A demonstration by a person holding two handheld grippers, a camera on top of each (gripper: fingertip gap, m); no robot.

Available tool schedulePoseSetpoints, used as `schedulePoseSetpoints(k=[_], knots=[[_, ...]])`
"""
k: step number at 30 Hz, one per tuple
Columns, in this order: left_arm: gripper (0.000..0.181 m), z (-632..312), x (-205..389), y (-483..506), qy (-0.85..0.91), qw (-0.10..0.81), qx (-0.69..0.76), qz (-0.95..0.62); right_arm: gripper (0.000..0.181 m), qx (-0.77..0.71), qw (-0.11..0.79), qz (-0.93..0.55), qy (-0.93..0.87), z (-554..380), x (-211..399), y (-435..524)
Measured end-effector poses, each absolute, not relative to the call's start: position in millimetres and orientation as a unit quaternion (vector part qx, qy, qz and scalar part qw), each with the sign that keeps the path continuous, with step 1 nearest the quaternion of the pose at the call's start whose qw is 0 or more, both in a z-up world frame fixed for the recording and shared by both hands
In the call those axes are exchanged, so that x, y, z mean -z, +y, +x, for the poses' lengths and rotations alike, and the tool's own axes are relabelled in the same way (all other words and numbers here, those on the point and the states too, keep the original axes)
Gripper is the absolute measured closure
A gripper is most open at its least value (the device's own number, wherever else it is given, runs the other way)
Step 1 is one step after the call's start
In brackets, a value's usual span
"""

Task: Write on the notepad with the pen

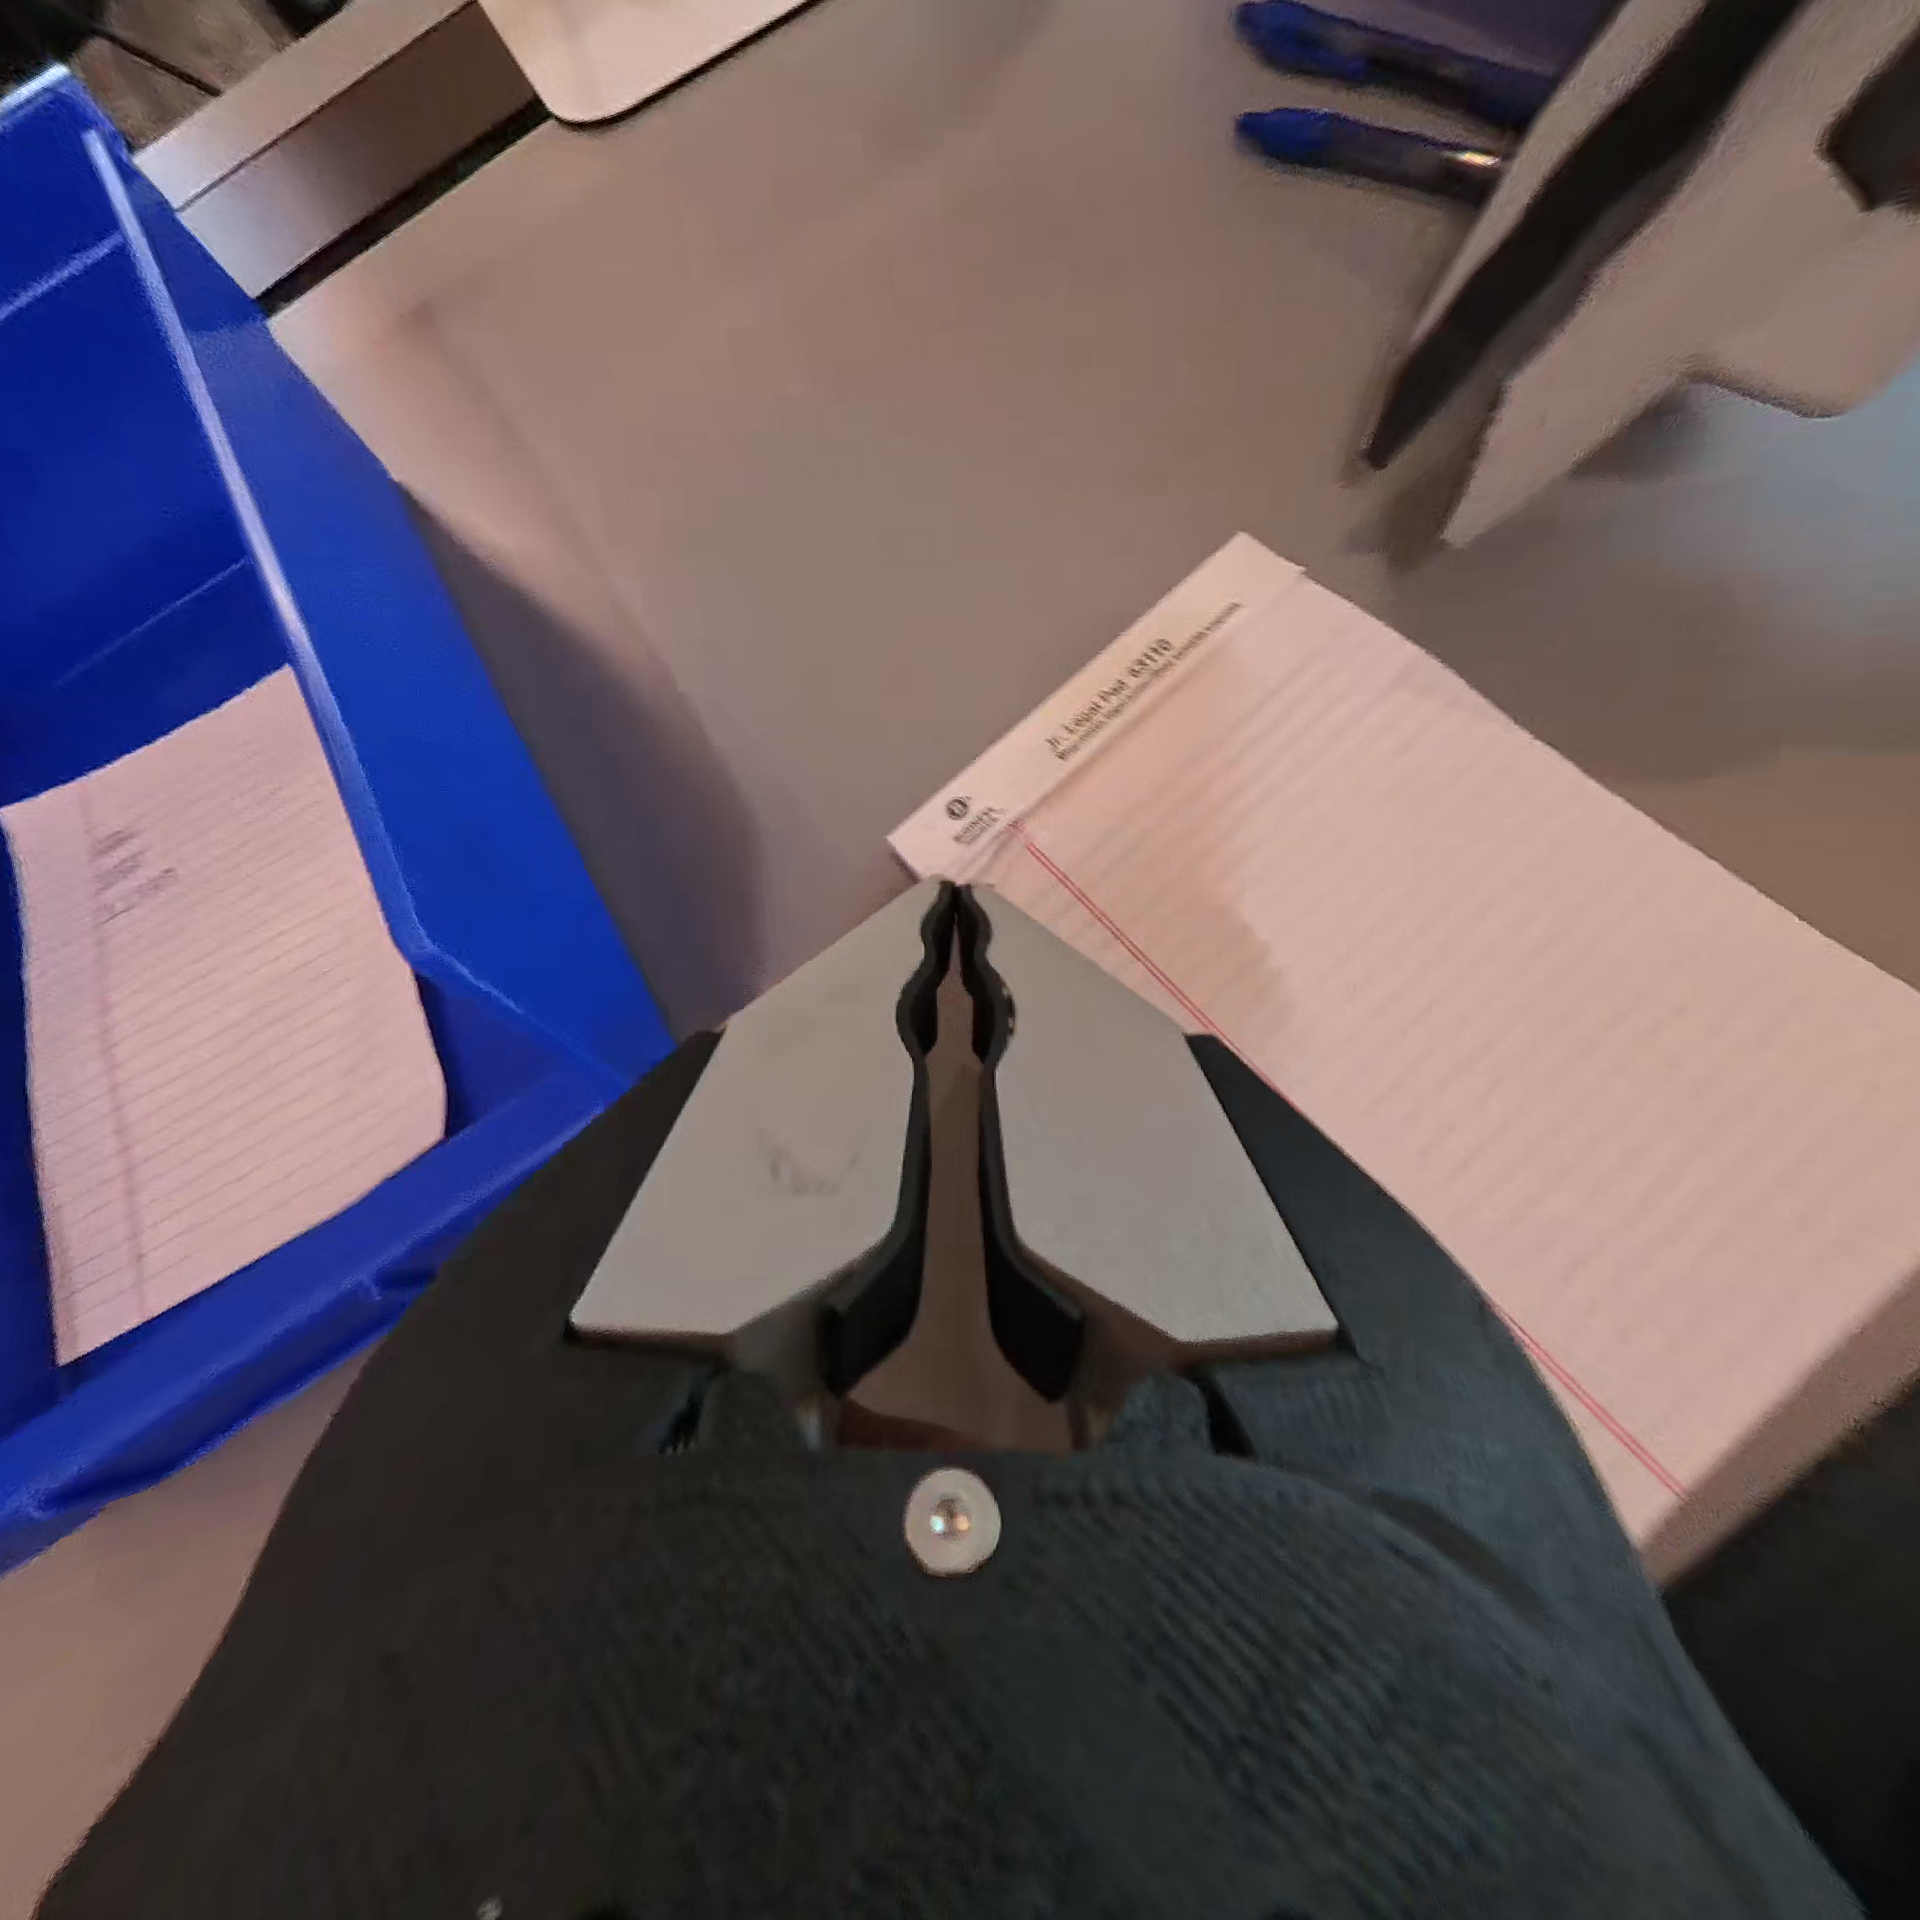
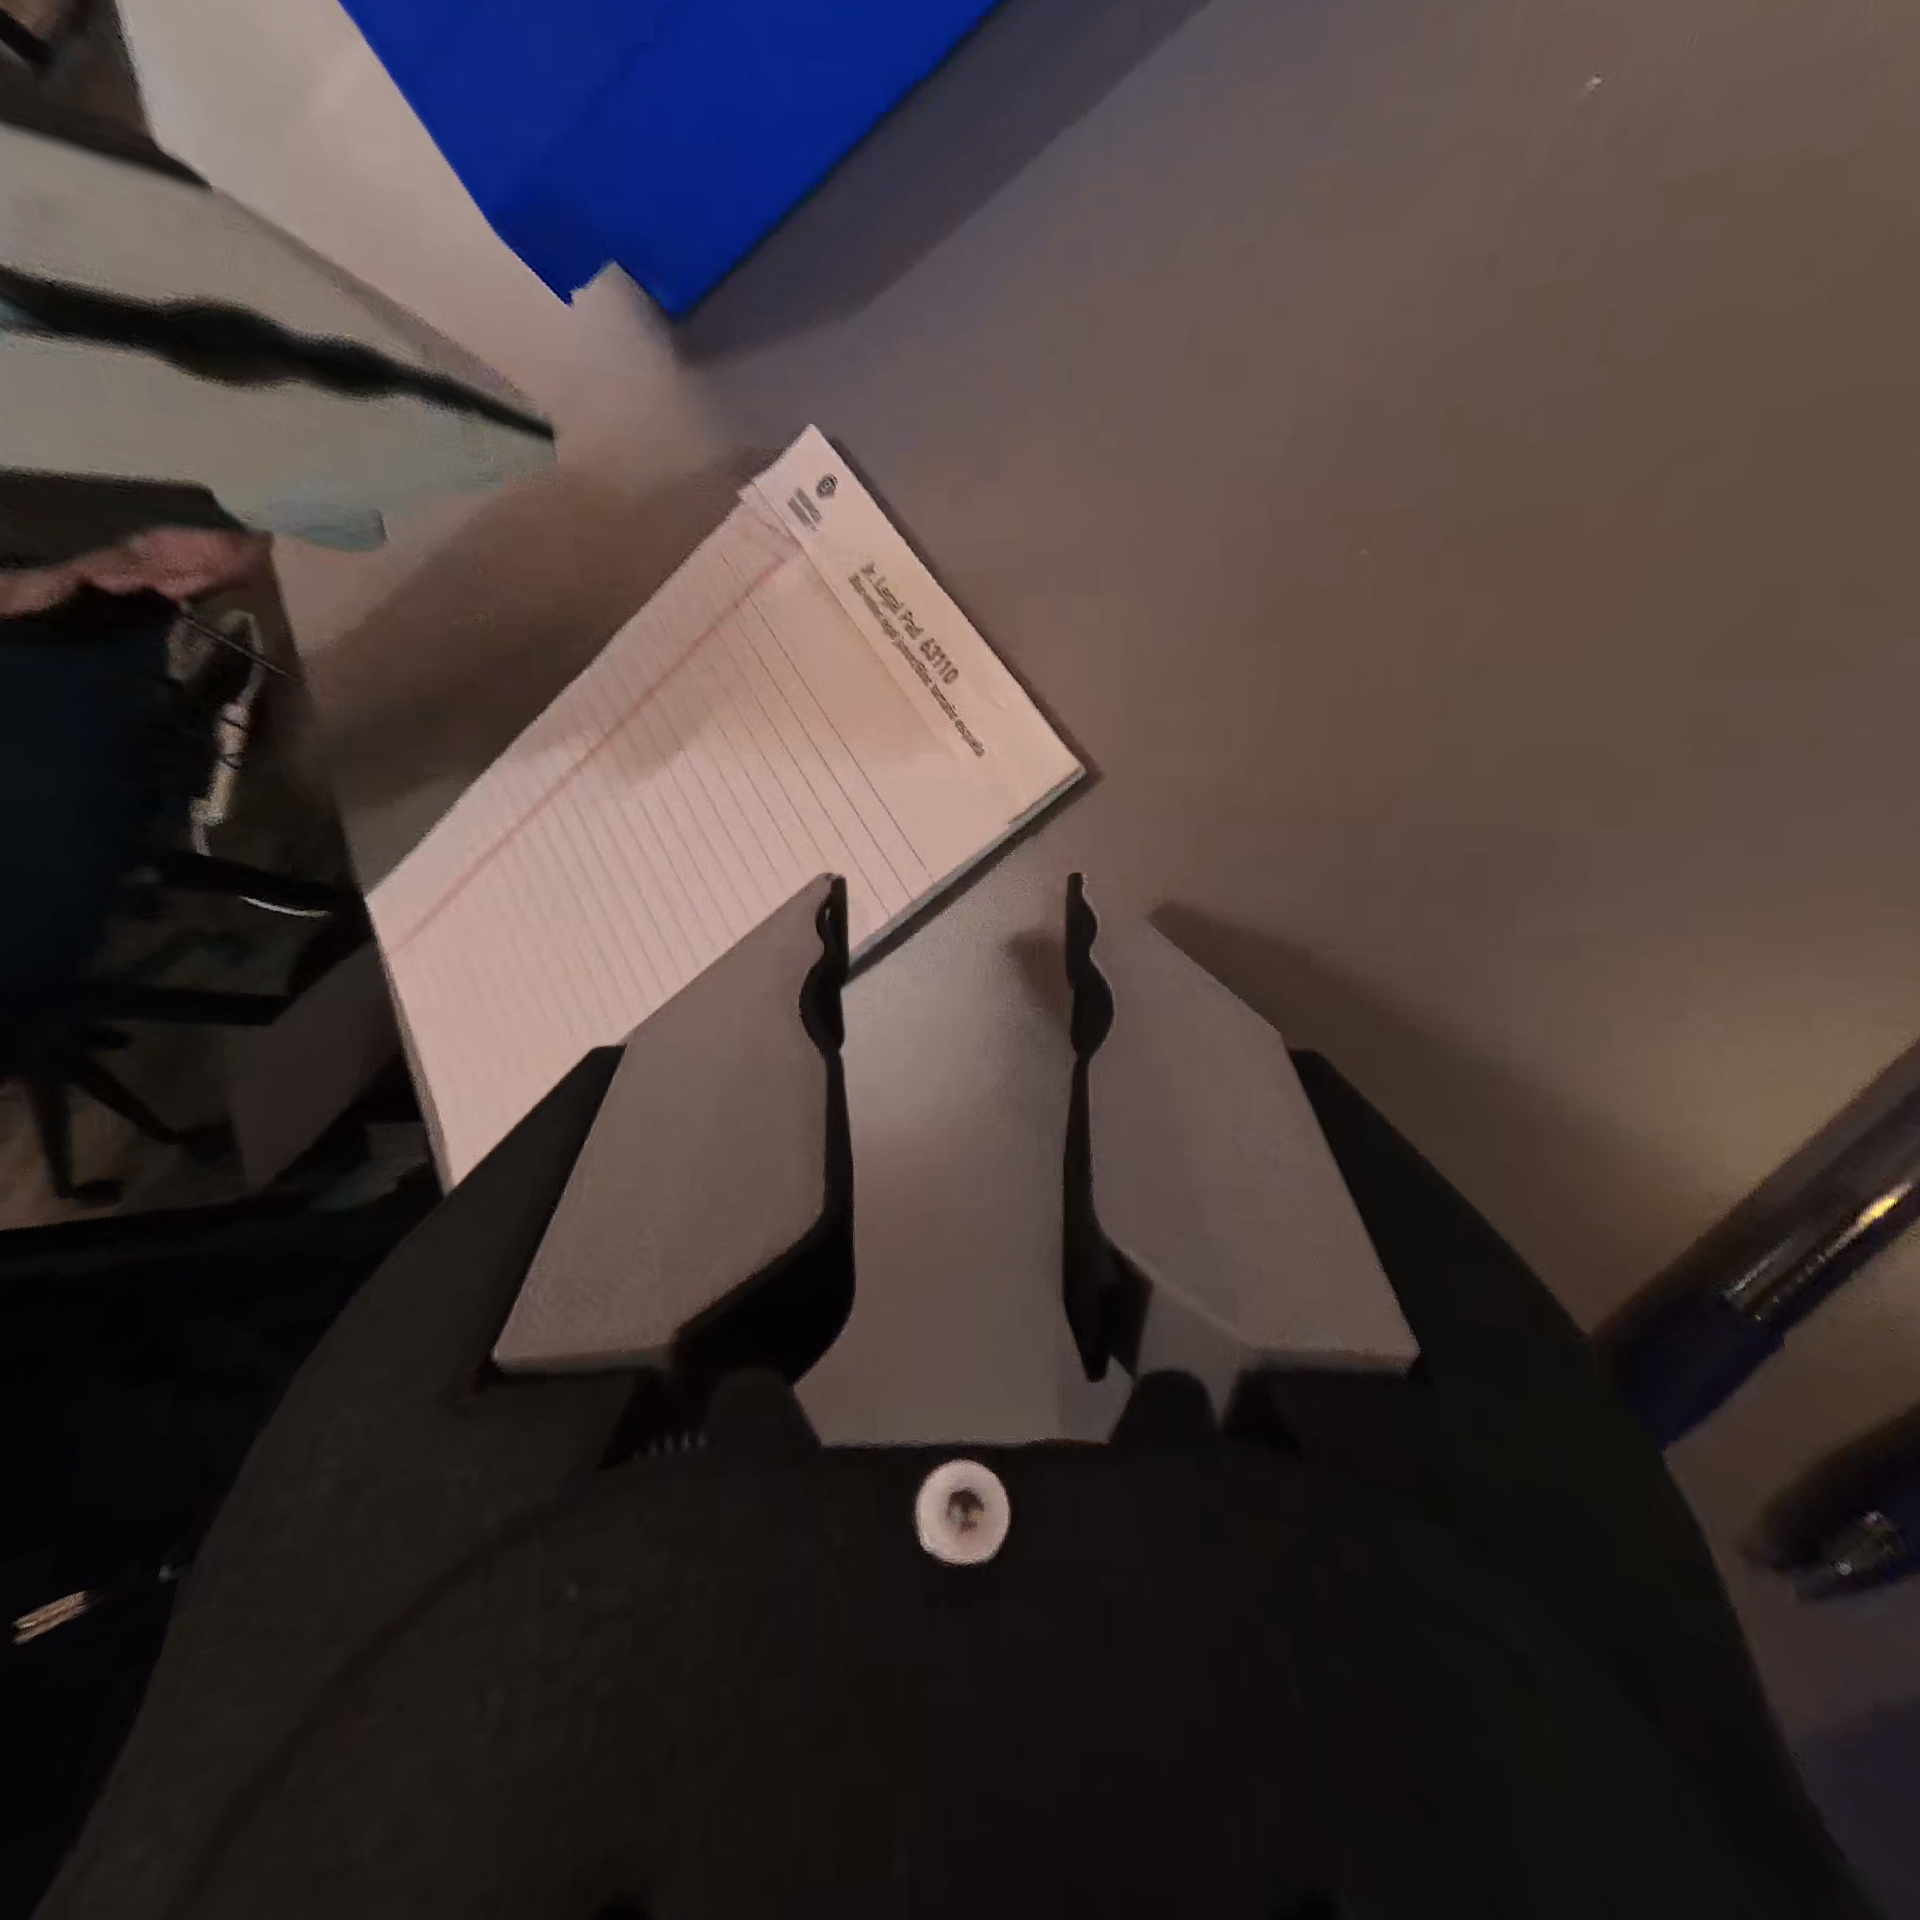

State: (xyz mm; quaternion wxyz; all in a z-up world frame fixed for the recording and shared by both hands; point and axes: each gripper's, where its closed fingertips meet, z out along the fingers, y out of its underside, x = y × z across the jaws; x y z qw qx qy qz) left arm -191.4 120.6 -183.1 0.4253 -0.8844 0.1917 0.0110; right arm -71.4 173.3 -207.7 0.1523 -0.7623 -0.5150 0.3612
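A white lined notepad [image 1: 1403, 987] with a red margin line lies flat on the grey table; it also shows in the right wrist view [image 2: 675, 810]. My left gripper [image 1: 954, 896] is shut and empty, its tips at the pad's top left corner. My right gripper [image 2: 954, 894] is open and empty, above the table beside the pad's edge; it shows blurred in the left wrist view [image 1: 1558, 312]. Two blue pens [image 1: 1361, 140] lie on the table beyond the pad; they also show at the right edge of the right wrist view [image 2: 1766, 1309].
A blue plastic bin [image 1: 343, 675] stands left of the pad and holds a loose lined sheet [image 1: 208, 997] with faint writing. The bin also shows in the right wrist view [image 2: 665, 135]. A light board [image 1: 644, 52] lies at the table's far edge. The left gripper's tips are roughly 15 cm from the right gripper's.
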Motion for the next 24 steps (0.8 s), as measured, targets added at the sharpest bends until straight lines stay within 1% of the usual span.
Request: schedulePoseSetpoints(k=[2, 3, 4, 6, 8, 10, 11, 13, 16, 24], knots=[[0.181, -190, 191, 130, 0.222, 0.408, -0.038, -0.885, 0.141, -0.356, 0.152, -0.760, -0.523, -71, 210, 169], [0.178, -190, 197, 134, 0.240, 0.393, -0.058, -0.886, 0.140, -0.356, 0.149, -0.758, -0.526, -72, 212, 166], [0.166, -188, 201, 138, 0.263, 0.380, -0.076, -0.884, 0.140, -0.355, 0.147, -0.757, -0.528, -72, 213, 164], [0.164, -182, 207, 144, 0.318, 0.357, -0.106, -0.872, 0.139, -0.351, 0.146, -0.757, -0.531, -71, 216, 163], [0.156, -179, 212, 149, 0.368, 0.333, -0.142, -0.856, 0.139, -0.351, 0.147, -0.758, -0.530, -70, 218, 163], [0.155, -180, 219, 154, 0.408, 0.306, -0.174, -0.843, 0.139, -0.361, 0.144, -0.757, -0.525, -68, 217, 163], [0.161, -178, 221, 156, 0.421, 0.302, -0.176, -0.837, 0.139, -0.366, 0.144, -0.758, -0.521, -67, 217, 164], [0.166, -176, 223, 160, 0.427, 0.296, -0.168, -0.838, 0.139, -0.378, 0.141, -0.757, -0.514, -65, 215, 165], [0.179, -171, 227, 160, 0.444, 0.287, -0.139, -0.837, 0.139, -0.390, 0.136, -0.756, -0.508, -63, 214, 165], [0.167, -171, 225, 166, 0.484, 0.265, -0.092, -0.829, 0.137, -0.401, 0.129, -0.750, -0.510, -59, 215, 164]])
